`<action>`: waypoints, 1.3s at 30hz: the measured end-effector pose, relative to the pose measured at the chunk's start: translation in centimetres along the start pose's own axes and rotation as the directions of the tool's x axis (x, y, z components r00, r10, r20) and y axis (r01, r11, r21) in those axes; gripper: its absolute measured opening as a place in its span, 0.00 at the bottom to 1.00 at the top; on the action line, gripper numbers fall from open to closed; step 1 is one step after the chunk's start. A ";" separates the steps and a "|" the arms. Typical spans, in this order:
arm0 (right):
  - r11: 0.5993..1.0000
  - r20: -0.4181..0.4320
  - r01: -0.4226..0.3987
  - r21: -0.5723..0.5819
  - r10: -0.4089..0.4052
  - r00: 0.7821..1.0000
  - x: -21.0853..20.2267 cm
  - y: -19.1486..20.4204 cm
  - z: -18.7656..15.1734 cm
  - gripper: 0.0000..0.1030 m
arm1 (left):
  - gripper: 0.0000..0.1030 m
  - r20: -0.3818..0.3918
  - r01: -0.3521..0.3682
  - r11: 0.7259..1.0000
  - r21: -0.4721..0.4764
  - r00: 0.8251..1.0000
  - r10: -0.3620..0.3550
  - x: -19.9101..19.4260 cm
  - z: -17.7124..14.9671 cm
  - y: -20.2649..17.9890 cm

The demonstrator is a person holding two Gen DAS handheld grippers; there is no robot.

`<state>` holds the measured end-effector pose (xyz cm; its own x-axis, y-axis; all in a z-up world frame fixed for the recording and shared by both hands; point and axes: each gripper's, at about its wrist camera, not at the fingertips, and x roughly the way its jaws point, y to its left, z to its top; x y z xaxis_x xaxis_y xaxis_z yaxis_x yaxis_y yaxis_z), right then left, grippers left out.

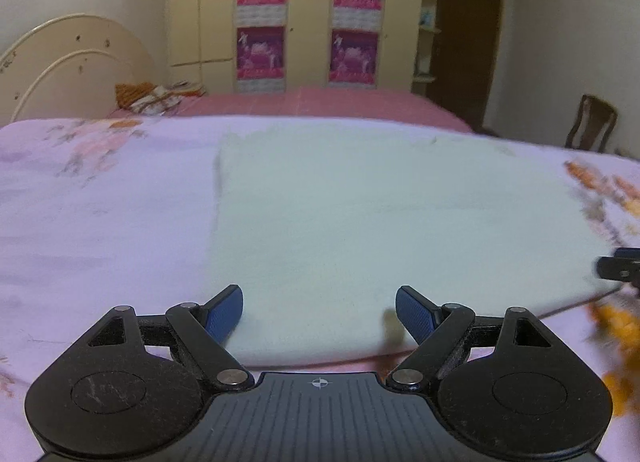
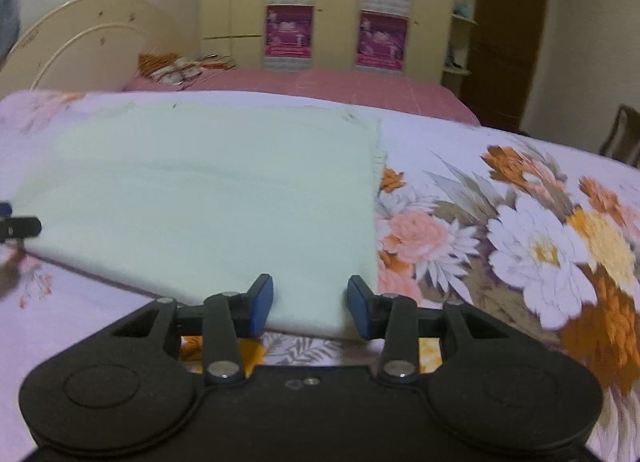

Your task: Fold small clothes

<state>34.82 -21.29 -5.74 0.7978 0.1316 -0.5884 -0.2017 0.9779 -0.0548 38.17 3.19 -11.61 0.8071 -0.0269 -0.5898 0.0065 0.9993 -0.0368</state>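
Observation:
A pale mint-green cloth (image 1: 380, 221) lies flat on the flowered bedsheet (image 1: 100, 221); it also shows in the right wrist view (image 2: 208, 197). My left gripper (image 1: 319, 312) is open over the cloth's near edge, towards its left corner, holding nothing. My right gripper (image 2: 310, 308) is open, its blue pads either side of the cloth's near right corner. The right gripper's tip shows at the right edge of the left wrist view (image 1: 620, 268), and the left gripper's tip at the left edge of the right wrist view (image 2: 16, 227).
The sheet (image 2: 520, 229) has large orange and white flowers to the right of the cloth. Behind lies a pink bed (image 1: 320, 101) with a cream headboard (image 1: 68, 61) and a pillow (image 1: 156, 95), a wardrobe with posters (image 1: 308, 21), and a wooden chair (image 1: 592, 125).

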 end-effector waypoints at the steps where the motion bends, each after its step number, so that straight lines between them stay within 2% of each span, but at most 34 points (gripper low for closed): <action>1: 1.000 0.027 -0.016 -0.002 0.016 1.000 -0.6 0.5 0.3 0.38 | 0.81 0.002 0.017 1.000 0.007 1.000 -0.017 0.0 0.0 -0.9; 4: 0.998 0.045 -0.062 -0.017 0.063 0.997 -1.1 2.2 0.6 0.38 | 0.81 -0.011 0.039 0.999 0.015 0.999 -0.039 0.4 -0.3 -3.0; 7: 0.993 0.028 -0.100 -0.061 0.102 0.994 -0.5 4.4 0.5 0.38 | 0.81 -0.050 0.017 1.000 0.015 0.999 -0.016 1.1 -0.9 -4.3; 10: 0.991 -0.005 -0.086 -0.104 0.086 0.996 0.3 5.6 -0.5 0.40 | 0.81 -0.052 0.002 1.000 0.031 0.999 0.000 1.2 -1.4 -4.4; 16: 0.999 -0.012 -0.037 0.007 0.037 0.999 -0.4 2.0 -1.1 0.40 | 0.81 -0.052 0.001 0.999 0.036 0.999 0.001 0.6 -2.0 -3.3; 20: 0.998 -0.025 -0.054 0.041 0.056 0.998 -0.5 1.1 -1.2 0.39 | 0.81 -0.058 -0.007 0.999 0.043 0.998 0.009 0.4 -2.2 -3.4; 24: 0.992 0.041 -0.070 0.109 0.066 0.997 -1.5 0.5 -0.5 0.38 | 0.81 -0.062 -0.004 0.999 0.050 0.998 0.007 0.5 -2.2 -3.4; 27: 0.995 -0.041 -0.040 0.096 0.044 0.998 0.1 0.1 -1.2 0.38 | 0.81 -0.060 -0.002 0.999 0.052 0.998 0.006 0.5 -2.2 -3.4; 34: 0.997 -0.030 -0.046 0.068 0.048 0.998 0.2 0.1 -1.4 0.39 | 0.84 -0.079 -0.004 0.998 0.065 0.997 0.009 0.2 -2.2 -3.5; 37: 0.996 -0.044 -0.043 0.082 0.047 0.998 -0.5 0.0 -0.9 0.39 | 0.84 -0.077 -0.026 1.000 -0.013 0.997 0.025 -1.4 -2.1 -2.1; 39: 0.992 -0.019 -0.055 0.111 0.057 0.998 -1.8 -0.3 -0.6 0.39 | 0.83 -0.077 -0.047 0.991 -0.125 0.996 0.037 -2.6 -2.6 -0.2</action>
<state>33.10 -21.95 -5.19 0.7742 0.1844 -0.6055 -0.1807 0.9812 0.0678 34.49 3.04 -12.19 0.7591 0.0082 -0.6510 -0.1050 0.9884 -0.1100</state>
